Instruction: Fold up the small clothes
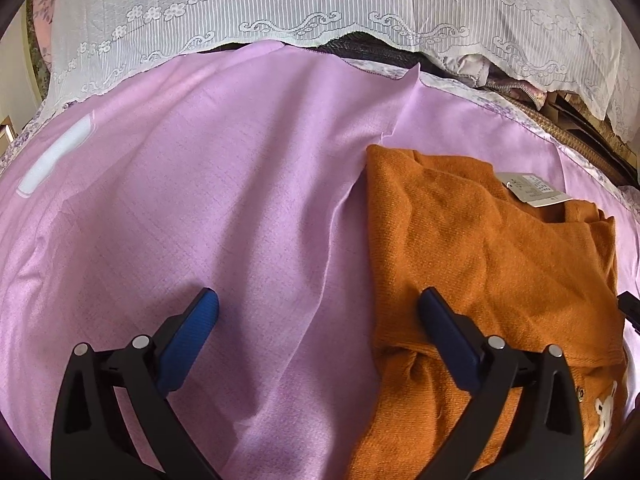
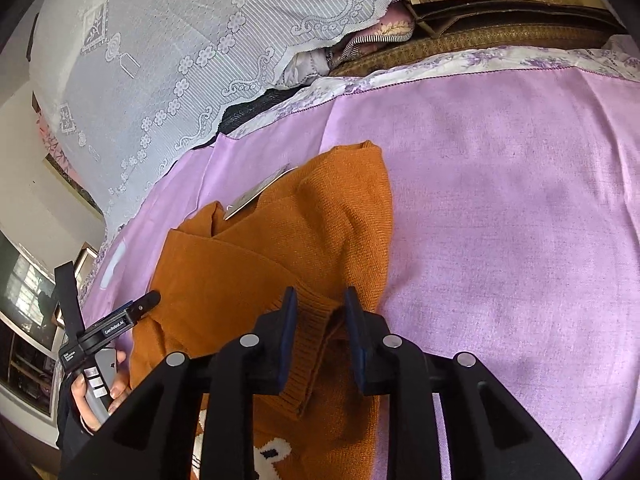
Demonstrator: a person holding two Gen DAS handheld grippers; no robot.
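A small orange knit sweater (image 1: 480,260) lies partly folded on the purple sheet (image 1: 200,200), with a paper tag (image 1: 528,188) at its collar and a white bear motif (image 1: 604,412) near the bottom right. My left gripper (image 1: 319,294) is open wide above the sheet; its right finger (image 1: 444,320) is over the sweater's left edge and nothing is held. In the right wrist view, my right gripper (image 2: 320,294) is narrowly open, and the sweater's (image 2: 260,260) ribbed cuff (image 2: 316,344) lies loosely between its blue pads (image 2: 290,320).
A white lace cloth (image 1: 320,0) hangs along the far side, over dark bedding and a woven mat (image 2: 480,40). The sheet has a floral border (image 2: 440,64). A hand (image 2: 100,392) holds the left gripper at the sweater's left side. Bare sheet (image 2: 520,220) spreads to the right.
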